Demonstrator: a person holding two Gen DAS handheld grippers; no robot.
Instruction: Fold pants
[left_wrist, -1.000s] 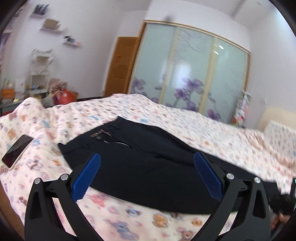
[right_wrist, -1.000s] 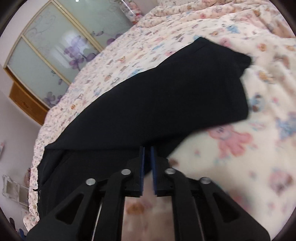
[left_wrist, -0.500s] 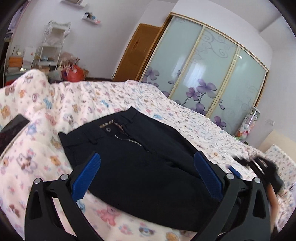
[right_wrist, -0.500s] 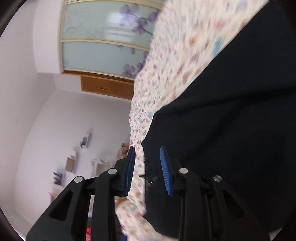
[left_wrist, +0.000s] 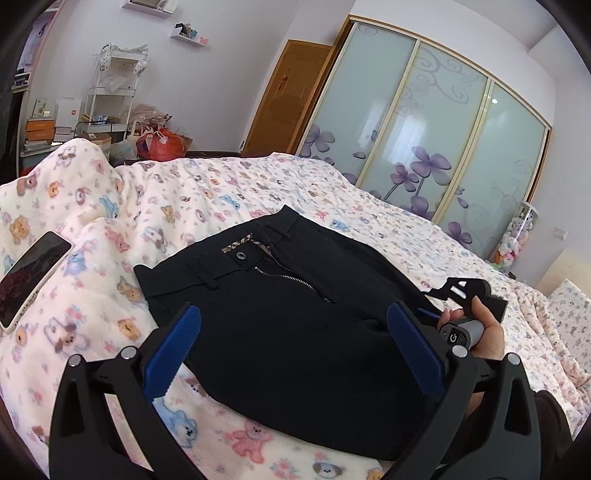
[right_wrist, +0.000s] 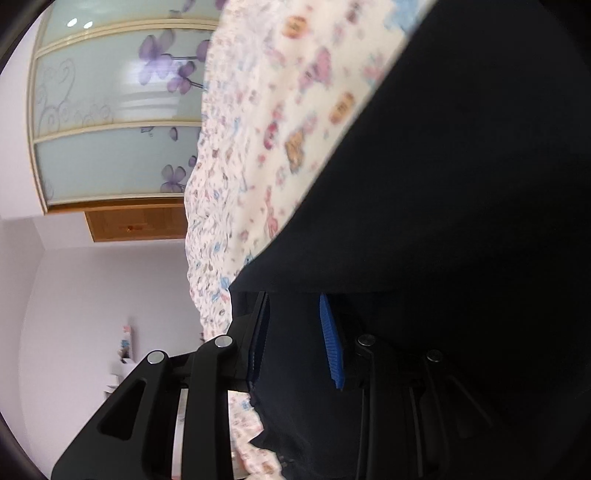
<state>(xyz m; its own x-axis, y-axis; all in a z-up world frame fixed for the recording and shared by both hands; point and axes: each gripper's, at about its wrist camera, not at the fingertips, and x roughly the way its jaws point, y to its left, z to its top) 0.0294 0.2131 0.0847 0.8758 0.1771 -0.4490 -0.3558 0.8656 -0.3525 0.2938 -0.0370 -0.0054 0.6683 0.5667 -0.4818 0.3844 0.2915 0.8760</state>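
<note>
The black pants (left_wrist: 295, 325) lie folded on the bed, waistband with button and open zipper facing up. My left gripper (left_wrist: 295, 343) is open and empty, hovering above the near part of the pants. My right gripper (right_wrist: 295, 332) is rolled sideways and pressed close over the black cloth (right_wrist: 443, 221), its jaws partly apart, with nothing clamped that I can see. In the left wrist view the right gripper (left_wrist: 461, 291) and the hand holding it rest at the pants' right edge.
The bed is covered by a pink bear-print blanket (left_wrist: 92, 258). A phone (left_wrist: 29, 273) lies on it at the left. A sliding wardrobe with purple flowers (left_wrist: 424, 129), a wooden door (left_wrist: 284, 96) and a white shelf rack (left_wrist: 110, 92) stand behind.
My right gripper has opened from shut, let go of the pant leg and rolled over onto the pants. The leg end now lies folded over. My left gripper has risen and tilted down.
</note>
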